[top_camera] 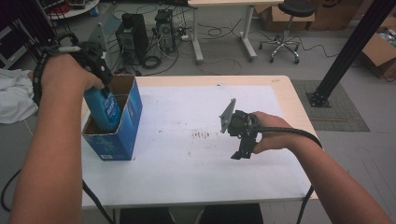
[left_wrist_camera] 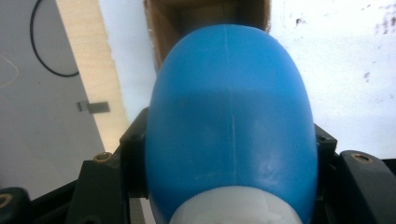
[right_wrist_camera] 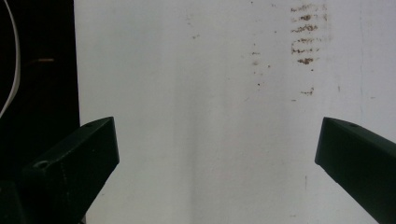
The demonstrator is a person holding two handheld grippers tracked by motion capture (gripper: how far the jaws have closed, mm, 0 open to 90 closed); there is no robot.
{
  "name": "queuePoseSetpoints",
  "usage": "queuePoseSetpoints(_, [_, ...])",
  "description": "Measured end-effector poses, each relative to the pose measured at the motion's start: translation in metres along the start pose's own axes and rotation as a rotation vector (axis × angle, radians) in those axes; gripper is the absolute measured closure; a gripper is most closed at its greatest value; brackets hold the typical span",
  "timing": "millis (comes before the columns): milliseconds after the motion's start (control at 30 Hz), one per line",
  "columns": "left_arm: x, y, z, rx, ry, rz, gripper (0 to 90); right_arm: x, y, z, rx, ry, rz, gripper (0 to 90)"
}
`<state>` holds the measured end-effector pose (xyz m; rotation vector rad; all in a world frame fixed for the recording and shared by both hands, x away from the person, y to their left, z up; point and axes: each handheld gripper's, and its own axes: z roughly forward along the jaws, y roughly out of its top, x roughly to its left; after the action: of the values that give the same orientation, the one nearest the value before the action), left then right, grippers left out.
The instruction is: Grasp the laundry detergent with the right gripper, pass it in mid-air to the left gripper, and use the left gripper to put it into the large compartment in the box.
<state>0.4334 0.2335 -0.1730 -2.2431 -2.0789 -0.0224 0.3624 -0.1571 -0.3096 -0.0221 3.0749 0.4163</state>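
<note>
Left gripper (top_camera: pixel 105 86) clamped on blue bottle (top_camera: pixel 103 109), bottle partly inside open blue box (top_camera: pixel 122 135) at table's (top_camera: pixel 280 86) left edge. Right gripper (top_camera: pixel 243 153), jaws wide apart and empty, over bare white surface.

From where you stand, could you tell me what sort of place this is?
Probably a lab or workshop rather than a home: desktop computer towers stand on the floor among loose cables, with a rolling stool and cardboard boxes beyond the work table.
</note>
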Motion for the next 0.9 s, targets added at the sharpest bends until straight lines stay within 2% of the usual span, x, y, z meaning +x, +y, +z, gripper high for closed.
queuePoseSetpoints(367, [0.003, 0.007, 0.053, 0.028, 0.002, -0.011, 38.5, 0.000, 0.000, 0.004, -0.005, 0.008, 0.004, 0.0])
queuePoseSetpoints(500, [0.004, 0.009, 0.067, 0.037, 0.004, -0.013, 38.5, 0.000, 0.000, 0.005, -0.009, 0.008, 0.005, 0.0])
queuePoseSetpoints(667, [0.003, 0.012, 0.084, 0.060, 0.017, 0.006, 38.5, -0.001, -0.001, 0.007, -0.015, 0.011, 0.008, 0.0])
queuePoseSetpoints(900, [0.001, 0.015, 0.106, 0.065, 0.006, 0.011, 38.5, -0.002, -0.004, 0.010, -0.018, 0.014, 0.013, 0.0])
